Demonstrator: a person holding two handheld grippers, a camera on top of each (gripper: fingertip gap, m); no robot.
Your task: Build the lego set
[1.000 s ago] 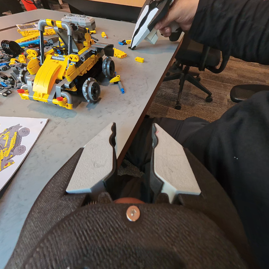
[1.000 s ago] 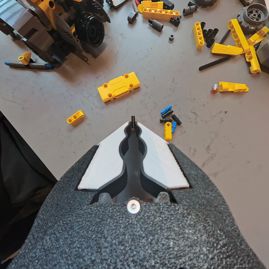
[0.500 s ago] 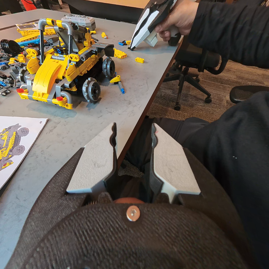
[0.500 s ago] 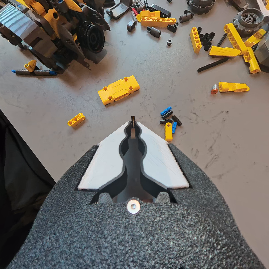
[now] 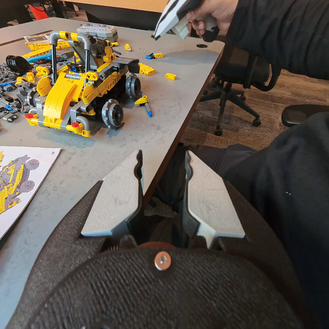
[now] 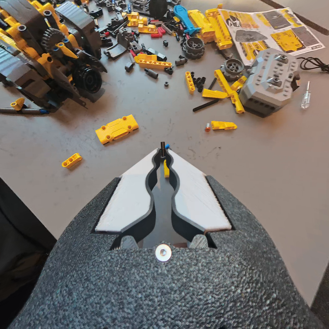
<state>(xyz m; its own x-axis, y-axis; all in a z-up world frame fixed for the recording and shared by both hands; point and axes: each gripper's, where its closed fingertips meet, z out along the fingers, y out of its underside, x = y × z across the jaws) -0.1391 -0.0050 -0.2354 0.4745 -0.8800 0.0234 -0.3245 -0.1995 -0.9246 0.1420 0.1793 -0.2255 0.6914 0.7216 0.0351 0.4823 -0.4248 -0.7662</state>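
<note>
My right gripper [image 6: 162, 151] is shut on a small black pin [image 6: 162, 147] and holds it above the grey table [image 6: 249, 169]; it also shows in the left wrist view [image 5: 156, 36], lifted off the table in a person's hand. Below it lie a small yellow piece [image 6: 166, 170] and a blue pin [image 6: 167, 146]. A yellow flat panel [image 6: 116, 129] and a short yellow beam [image 6: 71, 160] lie just beyond. My left gripper [image 5: 162, 158] is open and empty, straddling the near table edge. A yellow and grey brick vehicle [image 5: 78, 87] stands on the table.
Many loose yellow, black and blue pieces [image 6: 160, 35] cover the far table. A grey motor block [image 6: 270, 85], a sticker sheet [image 6: 267, 30] and a small screwdriver [image 6: 305, 96] are at the right. An instruction booklet [image 5: 23, 181] lies at the left. Office chairs [image 5: 236, 92] stand beside the table. My right fingertips sit around 35 cm from my left ones.
My right gripper has risen and drawn back with the black pin, so more of the far table shows. My left gripper has not moved.
</note>
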